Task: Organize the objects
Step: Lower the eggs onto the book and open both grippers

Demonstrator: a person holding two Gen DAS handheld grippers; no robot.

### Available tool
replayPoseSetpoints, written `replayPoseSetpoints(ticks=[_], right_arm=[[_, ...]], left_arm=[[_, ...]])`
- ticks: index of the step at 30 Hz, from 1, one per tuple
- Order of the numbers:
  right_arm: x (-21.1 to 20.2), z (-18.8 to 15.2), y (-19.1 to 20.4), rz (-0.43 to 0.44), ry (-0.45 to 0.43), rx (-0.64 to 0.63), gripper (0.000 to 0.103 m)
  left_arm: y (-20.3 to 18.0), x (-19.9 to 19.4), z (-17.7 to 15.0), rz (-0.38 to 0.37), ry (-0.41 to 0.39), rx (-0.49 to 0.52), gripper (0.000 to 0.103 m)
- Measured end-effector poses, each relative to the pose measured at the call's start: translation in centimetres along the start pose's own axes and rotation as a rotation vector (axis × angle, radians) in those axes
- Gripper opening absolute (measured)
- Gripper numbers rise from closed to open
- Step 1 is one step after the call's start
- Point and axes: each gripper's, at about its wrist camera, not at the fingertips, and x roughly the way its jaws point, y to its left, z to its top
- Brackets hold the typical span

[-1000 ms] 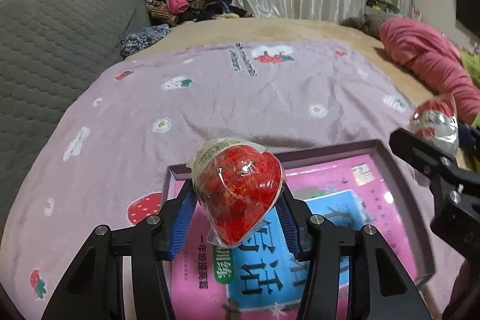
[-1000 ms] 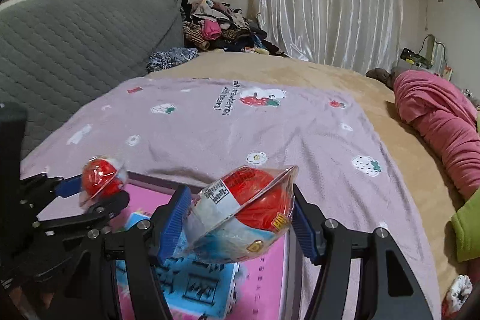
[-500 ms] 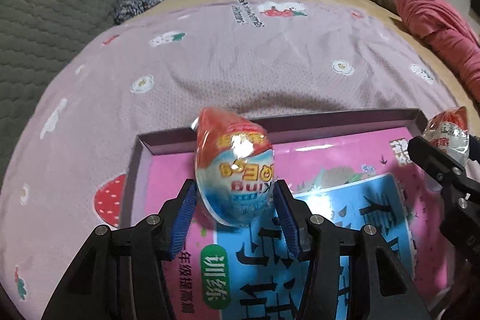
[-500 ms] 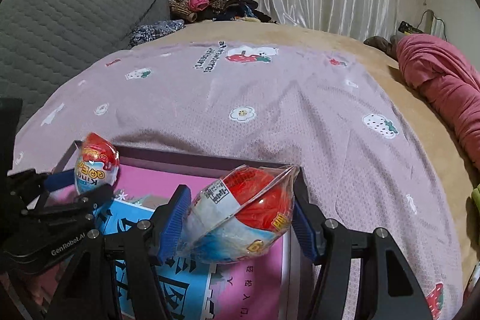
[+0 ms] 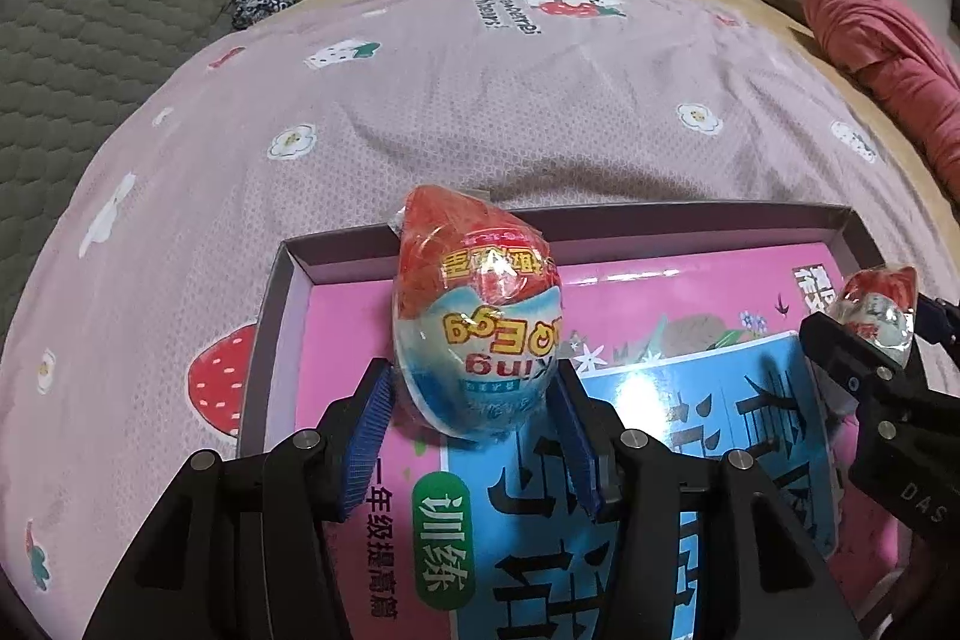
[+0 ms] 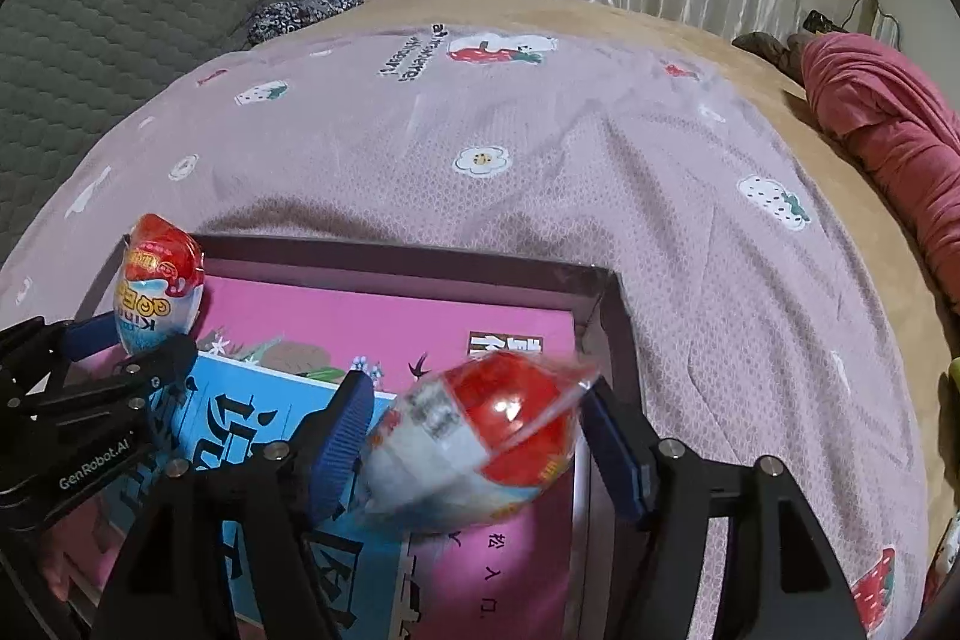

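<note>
Both grippers lowered into box [image 6: 606, 316] since earlier frame. I note right gripper [image 6: 474, 436] opening, its egg [image 6: 480, 442] blurred, likely dropping; left gripper [image 5: 474, 412] grasps other egg [image 5: 480, 328].

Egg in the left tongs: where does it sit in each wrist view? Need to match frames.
Left wrist view: egg at centre, upright between the left tongs, over the tray's far-left part.
Right wrist view: same egg at the left edge, mid-height, near the tray's far-left corner.
Shared landmark: dark tray holding a pink-and-blue book.
</note>
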Motion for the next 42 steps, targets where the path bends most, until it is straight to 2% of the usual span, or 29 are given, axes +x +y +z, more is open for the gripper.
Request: replayPoseSetpoints(ticks=[1,6,7,9,11,17,21,26,28,32,42], right_arm=[[0.0,0.0,-0.1,0.000,0.001,0.001,0.076],[-0.3,0.1,-0.2,-0.020,-0.009,-0.002,0.081],[-0.4,0.1,-0.2,-0.024,-0.010,-0.003,0.081],[-0.6,0.1,-0.4,-0.017,-0.012,0.002,0.081],[-1.2,0.1,-0.6,0.001,-0.024,0.018,0.082],[-3.3,0.4,-0.8,0.002,-0.070,0.025,0.086],[-5.1,0.6,-0.8,0.017,-0.102,0.029,0.089],[-8.7,0.6,-0.3,0.011,-0.141,0.016,0.090],[-10.8,0.6,0.1,0.019,-0.162,0.001,0.094],[-14.6,0.7,0.6,0.070,-0.191,0.005,0.097],[-21.4,-1.3,2.5,0.030,-0.225,-0.031,0.098]], left_arm=[[0.0,-0.1,0.0,0.000,-0.002,0.000,0.054],[0.2,-0.5,0.0,0.001,0.001,-0.003,0.056],[0.2,-0.6,-0.1,0.003,0.001,-0.003,0.058],[0.2,-0.9,0.0,0.014,0.000,-0.001,0.072],[0.2,-1.3,-0.1,0.022,-0.014,0.003,0.076],[-0.3,-2.1,-0.3,0.027,-0.019,0.039,0.077],[-0.5,-3.6,-0.9,0.050,-0.054,0.069,0.077],[0.2,-6.9,-1.1,0.017,-0.086,0.043,0.078],[0.3,-8.5,-1.1,0.007,-0.097,0.041,0.078],[0.7,-11.6,-1.7,0.035,-0.124,0.042,0.080],[1.8,-18.9,-3.9,-0.042,-0.152,-0.019,0.080]])
